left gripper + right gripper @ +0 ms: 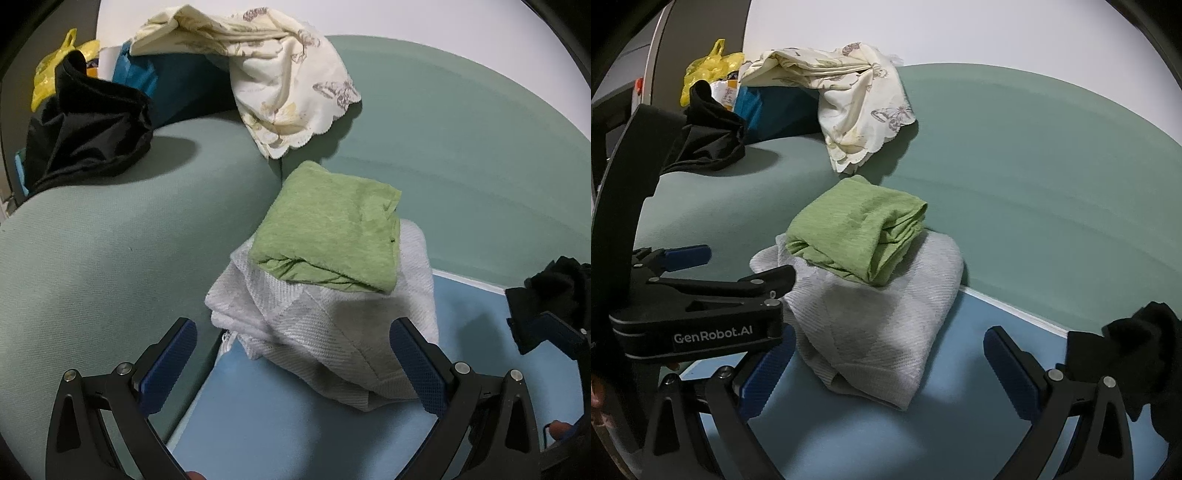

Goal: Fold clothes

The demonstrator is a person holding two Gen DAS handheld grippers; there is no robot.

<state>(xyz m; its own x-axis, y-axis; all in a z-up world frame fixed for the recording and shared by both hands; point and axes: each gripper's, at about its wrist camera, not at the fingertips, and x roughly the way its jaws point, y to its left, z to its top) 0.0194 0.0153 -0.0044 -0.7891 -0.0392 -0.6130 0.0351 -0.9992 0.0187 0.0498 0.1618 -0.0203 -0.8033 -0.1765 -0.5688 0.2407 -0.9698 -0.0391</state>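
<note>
2 folded cloths (334, 229), 3 loose garments (291, 74), 1 yellow bag (55, 66), 2 hand-held grippers (295, 365).

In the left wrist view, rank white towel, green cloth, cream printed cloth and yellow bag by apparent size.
1. white towel, though nearest the camera
2-3. cream printed cloth and green cloth, too alike to rank
4. yellow bag, farthest and partly hidden

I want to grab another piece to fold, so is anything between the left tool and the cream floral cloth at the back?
Yes. The folded stack, a green cloth on a white towel, sits directly ahead of the open left tool, with the floral cloth beyond it.
</note>
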